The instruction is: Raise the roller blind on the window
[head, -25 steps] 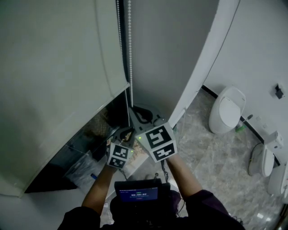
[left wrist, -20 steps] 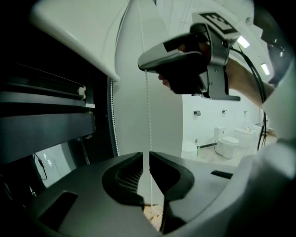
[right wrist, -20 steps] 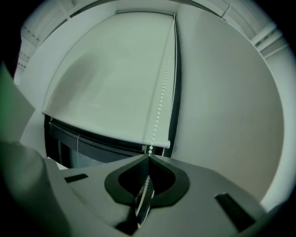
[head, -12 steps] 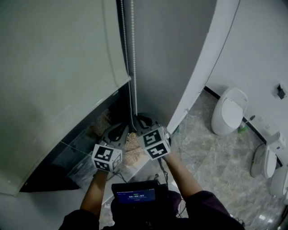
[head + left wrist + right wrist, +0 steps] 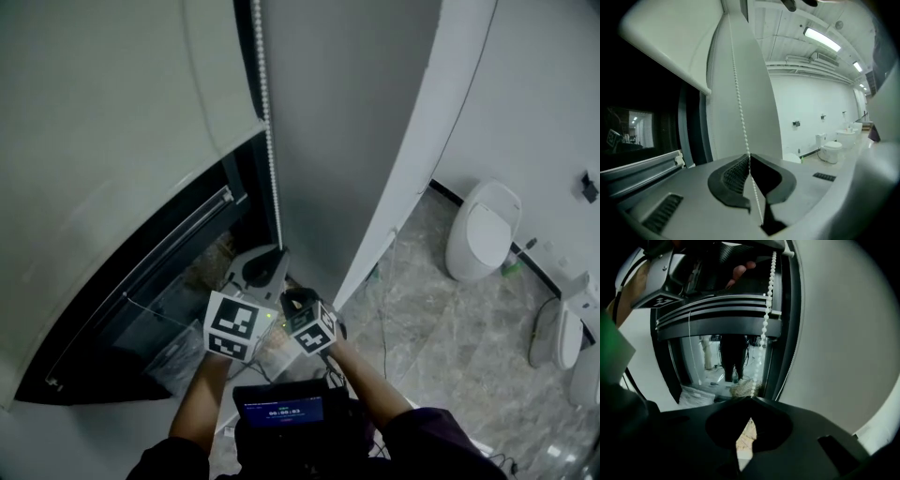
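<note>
Roller blind [image 5: 112, 122], bead chain [image 5: 267, 122] hanging vertical, left gripper [image 5: 749, 160] and right gripper [image 5: 751, 401] clamped on it

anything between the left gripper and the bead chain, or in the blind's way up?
Nothing visible. The left gripper is shut directly on the bead chain, and nothing shows against the roller blind or its bottom edge.

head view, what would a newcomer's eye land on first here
The white bead chain running down the middle catches the eye first, with the left gripper and right gripper both clamped on it low in the frame. Left of it, the pale roller blind hangs above a dark strip of window. A white toilet stands by the right wall.
</note>
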`<state>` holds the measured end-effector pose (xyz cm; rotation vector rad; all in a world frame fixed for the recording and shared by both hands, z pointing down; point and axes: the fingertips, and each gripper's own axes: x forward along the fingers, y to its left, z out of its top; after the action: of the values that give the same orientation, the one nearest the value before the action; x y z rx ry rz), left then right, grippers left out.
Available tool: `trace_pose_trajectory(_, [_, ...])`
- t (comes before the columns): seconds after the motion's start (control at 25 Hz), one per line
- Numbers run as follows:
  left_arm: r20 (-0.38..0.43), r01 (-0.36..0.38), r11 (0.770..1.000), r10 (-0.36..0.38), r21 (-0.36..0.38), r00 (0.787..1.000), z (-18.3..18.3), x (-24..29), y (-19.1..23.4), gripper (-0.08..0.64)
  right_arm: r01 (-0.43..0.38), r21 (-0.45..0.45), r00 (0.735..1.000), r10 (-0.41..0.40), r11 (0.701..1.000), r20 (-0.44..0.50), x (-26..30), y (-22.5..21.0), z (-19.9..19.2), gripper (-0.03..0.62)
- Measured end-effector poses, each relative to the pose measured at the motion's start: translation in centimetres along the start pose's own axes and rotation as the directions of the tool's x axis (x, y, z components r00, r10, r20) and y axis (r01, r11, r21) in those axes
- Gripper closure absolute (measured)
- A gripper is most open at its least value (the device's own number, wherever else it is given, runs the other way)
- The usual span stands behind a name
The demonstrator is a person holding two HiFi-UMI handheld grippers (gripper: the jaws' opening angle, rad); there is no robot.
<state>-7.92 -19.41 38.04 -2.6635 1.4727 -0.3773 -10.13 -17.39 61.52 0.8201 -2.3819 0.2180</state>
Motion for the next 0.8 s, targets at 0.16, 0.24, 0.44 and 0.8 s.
trace_pose_trajectory(0.16, [-0.034, 0.015, 0.999, -0.016, -0.040, 0.999, -2.2, 0.4, -0.6, 0.549, 0.000, 0.029, 0.999, 0.001, 1.000, -0.050, 0.5, -0.1, -2.0, 0.583])
trace_pose_trajectory(0.24, [-0.041, 0.009, 0.997, -0.013, -0.080, 0.999, -3.8, 0.6, -0.9, 0.549, 0.007, 0.034, 0.995, -0.003, 0.999, -0.101, 0.9, 0.0, -3.6, 0.583])
trace_pose_trajectory(0.44, [-0.027, -0.019, 0.995, 0.016, -0.098, 0.999, -5.8, 1.2, -1.3, 0.551, -0.035, 0.127, 0.992, 0.050, 0.991, -0.113, -0.8, -0.3, -4.2, 0.581])
trace_pose_trajectory(0.8, [-0.232, 0.023, 0.991, -0.054, -0.131, 0.971, -13.2, 3.7, -2.3, 0.551, -0.026, 0.180, 0.965, -0.023, 0.983, 0.262, -11.1, -5.4, 10.0, 0.578])
